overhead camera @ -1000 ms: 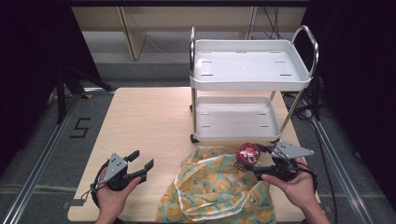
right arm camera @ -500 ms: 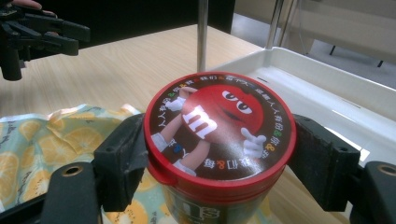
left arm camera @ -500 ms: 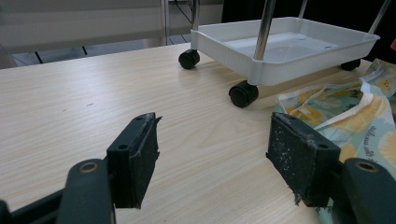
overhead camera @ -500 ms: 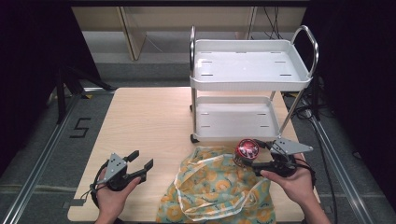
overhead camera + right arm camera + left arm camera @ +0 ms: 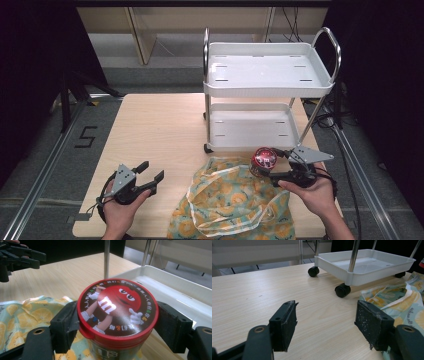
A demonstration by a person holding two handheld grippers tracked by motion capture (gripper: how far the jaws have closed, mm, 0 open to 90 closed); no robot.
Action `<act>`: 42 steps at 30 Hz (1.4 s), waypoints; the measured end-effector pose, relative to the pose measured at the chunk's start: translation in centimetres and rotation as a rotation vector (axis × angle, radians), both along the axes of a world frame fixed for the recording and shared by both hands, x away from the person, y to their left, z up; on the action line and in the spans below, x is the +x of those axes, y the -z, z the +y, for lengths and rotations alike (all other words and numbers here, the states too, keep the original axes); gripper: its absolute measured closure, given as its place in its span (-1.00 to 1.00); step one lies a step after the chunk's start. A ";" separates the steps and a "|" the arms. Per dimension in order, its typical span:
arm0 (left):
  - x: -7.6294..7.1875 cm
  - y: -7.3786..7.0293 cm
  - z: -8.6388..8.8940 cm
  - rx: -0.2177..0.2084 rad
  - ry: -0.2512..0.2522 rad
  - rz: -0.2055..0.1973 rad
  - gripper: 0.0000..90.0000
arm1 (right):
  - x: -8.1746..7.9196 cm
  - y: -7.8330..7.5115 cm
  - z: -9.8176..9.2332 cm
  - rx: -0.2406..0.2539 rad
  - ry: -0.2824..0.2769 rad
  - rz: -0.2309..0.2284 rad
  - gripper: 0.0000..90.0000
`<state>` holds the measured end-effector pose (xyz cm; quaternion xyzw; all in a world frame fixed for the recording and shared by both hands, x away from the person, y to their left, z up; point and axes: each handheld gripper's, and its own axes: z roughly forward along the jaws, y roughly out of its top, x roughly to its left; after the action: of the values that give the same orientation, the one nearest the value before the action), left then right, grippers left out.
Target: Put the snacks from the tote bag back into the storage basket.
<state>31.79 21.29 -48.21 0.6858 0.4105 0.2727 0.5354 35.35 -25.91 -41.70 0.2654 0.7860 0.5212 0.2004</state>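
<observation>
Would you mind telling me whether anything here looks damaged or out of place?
The left gripper's pads look worn, with frayed, ragged edges. The bag lies crumpled on the table. Otherwise nothing stands out.

A white cart [image 5: 270, 75] with 2 trays stands at the far side of the wooden table [image 5: 160, 130]. It has shiny metal poles and small black wheels [image 5: 342, 290]. Both trays have nothing in them. On the grey floor left of the table there is a black number 5 [image 5: 86, 136]. Behind the table stands a pale shelf [image 5: 145, 30]. Black cables [image 5: 327, 112] lie by the cart.
</observation>
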 end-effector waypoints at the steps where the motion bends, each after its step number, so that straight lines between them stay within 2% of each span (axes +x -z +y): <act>1: 0.0 0.0 0.0 0.000 0.000 0.000 -0.27 | 0.0 0.0 0.0 -0.002 0.004 -0.004 -0.42; 2: 0.0 0.0 0.0 0.000 0.000 -0.001 -0.27 | -0.1 -0.1 0.1 0.005 0.008 0.015 -0.42; 6: 0.0 0.0 0.0 0.000 0.001 0.000 -0.27 | 0.1 -0.2 0.1 0.005 0.011 0.007 -0.42; 7: 0.0 0.0 0.0 0.000 0.001 0.000 -0.27 | 0.0 -0.4 0.0 -0.006 0.004 0.025 -0.42; 9: 0.0 0.0 0.0 0.002 0.000 -0.001 -0.27 | 0.3 -0.5 -0.1 -0.014 -0.012 0.010 -0.42; 11: 0.0 0.0 0.0 0.000 0.000 -0.002 -0.27 | 0.2 -0.4 0.1 -0.001 0.008 0.013 -0.42; 13: 0.0 -0.1 0.0 0.002 0.002 -0.009 -0.27 | 0.4 -0.5 0.1 -0.014 -0.008 0.011 -0.42; 15: 0.0 -0.1 -0.1 0.000 0.001 -0.009 -0.27 | 0.4 -0.4 0.3 -0.006 0.001 0.003 -0.42; 16: 0.0 -0.1 0.0 0.002 0.001 -0.009 -0.27 | 0.4 -0.4 0.4 0.006 0.010 0.010 -0.42; 17: 0.0 -0.1 0.0 0.003 0.003 -0.008 -0.27 | 0.4 -0.5 0.3 -0.009 -0.001 0.020 -0.42; 19: 0.0 -0.1 0.0 0.004 0.003 -0.008 -0.27 | 0.6 -0.5 0.3 -0.010 -0.013 0.009 -0.42; 22: 0.0 -0.1 0.0 0.003 0.002 -0.009 -0.27 | 0.5 -0.5 0.5 -0.006 -0.007 0.022 -0.42; 24: 0.0 -0.1 0.0 0.003 0.001 -0.008 -0.27 | 0.6 -0.5 0.5 0.000 -0.003 0.018 -0.42; 25: 0.0 -0.1 0.0 0.004 0.001 -0.009 -0.27 | 0.8 -0.6 0.5 -0.017 -0.013 -0.001 -0.42; 32: 0.0 -0.1 0.0 0.001 -0.003 -0.009 -0.27 | 0.8 -0.4 0.8 0.006 0.008 0.007 -0.42; 33: 0.0 -0.1 0.0 0.004 -0.003 -0.009 -0.27 | 0.9 -0.5 0.7 0.001 0.004 -0.002 -0.42; 37: 0.0 -0.1 0.0 0.002 -0.002 -0.008 -0.27 | 1.0 -0.6 0.6 -0.011 -0.012 0.011 -0.42; 42: 0.0 -0.1 0.0 0.003 0.001 -0.009 -0.28 | 1.2 -0.6 0.6 -0.010 0.000 -0.004 -0.42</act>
<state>31.83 21.32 -48.13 0.6857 0.4072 0.2764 0.5363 36.54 -25.27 -41.12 0.2634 0.7881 0.5179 0.2032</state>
